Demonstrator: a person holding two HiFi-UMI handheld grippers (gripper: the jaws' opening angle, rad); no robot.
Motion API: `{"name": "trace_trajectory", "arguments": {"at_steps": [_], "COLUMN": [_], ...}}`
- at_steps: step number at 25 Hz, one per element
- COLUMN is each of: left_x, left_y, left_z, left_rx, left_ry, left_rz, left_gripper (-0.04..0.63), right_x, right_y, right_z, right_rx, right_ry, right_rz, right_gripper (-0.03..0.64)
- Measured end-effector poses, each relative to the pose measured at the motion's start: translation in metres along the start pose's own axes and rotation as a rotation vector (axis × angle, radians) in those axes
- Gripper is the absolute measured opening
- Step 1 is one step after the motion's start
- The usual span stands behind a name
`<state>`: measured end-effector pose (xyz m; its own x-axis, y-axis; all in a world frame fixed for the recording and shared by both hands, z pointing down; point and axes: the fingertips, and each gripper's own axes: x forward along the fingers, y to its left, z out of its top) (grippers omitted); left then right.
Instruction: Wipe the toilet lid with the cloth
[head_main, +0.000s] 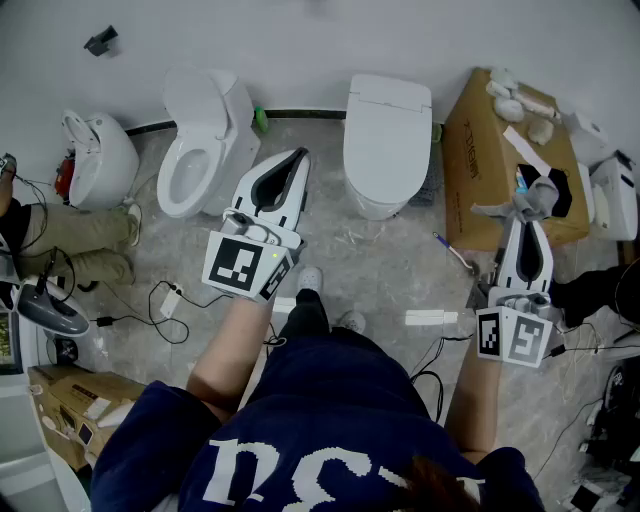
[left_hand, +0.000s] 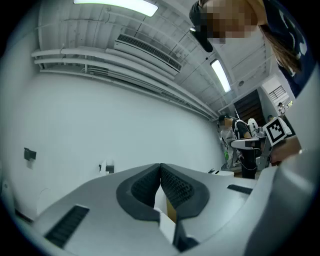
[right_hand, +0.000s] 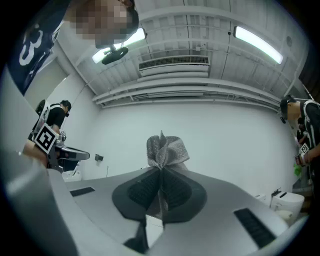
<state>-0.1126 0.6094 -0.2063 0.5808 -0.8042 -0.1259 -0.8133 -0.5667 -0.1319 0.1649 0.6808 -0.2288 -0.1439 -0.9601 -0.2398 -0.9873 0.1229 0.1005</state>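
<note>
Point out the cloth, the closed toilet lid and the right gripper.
cloth (right_hand: 167, 151), right gripper view, its bunched fold.
toilet lid (head_main: 388, 128), head view, middle of closed top.
right gripper (head_main: 527, 222), head view, between its fingertips.

A test workshop rather than a bathroom is indicated by the closed toilet (head_main: 387, 140) set on a bare grey floor (head_main: 385, 265), with an open toilet (head_main: 195, 160) and another toilet (head_main: 98, 158) left of it, a cardboard box (head_main: 485, 170) right of it, loose cables (head_main: 168, 300) before it, and strip lights (right_hand: 257, 42) overhead.
</note>
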Motion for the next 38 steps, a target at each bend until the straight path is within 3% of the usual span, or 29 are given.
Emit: {"name": "trace_trajectory", "arguments": {"at_steps": [17,28,34,38], "left_x": [0.029,0.135,0.216,0.271], "left_y": [-0.004,0.125,0.208,0.240], "left_z": [-0.022,-0.074,-0.099,-0.119], "left_rx": [0.018,-0.051,-0.061,-0.072], "left_ry": [0.036,0.062,0.080,0.100], "left_rz": [-0.014,-0.023,-0.069,-0.115], "left_gripper": [0.020,0.020,0.020,0.020], "right_x": [0.012,0.172,0.269,0.313], "right_y": [-0.012,0.021,0.039,0.034], "right_z": [-0.019,-0.082,-0.116,-0.139], "right_rx": [0.068,0.092,0.077,0.083], "right_ry": [-0.015,0.057,0.110,0.159], "right_rz": [0.004,0.012,-0.014,-0.059], "right_gripper": [0.035,0.035,0.035,0.035]}}
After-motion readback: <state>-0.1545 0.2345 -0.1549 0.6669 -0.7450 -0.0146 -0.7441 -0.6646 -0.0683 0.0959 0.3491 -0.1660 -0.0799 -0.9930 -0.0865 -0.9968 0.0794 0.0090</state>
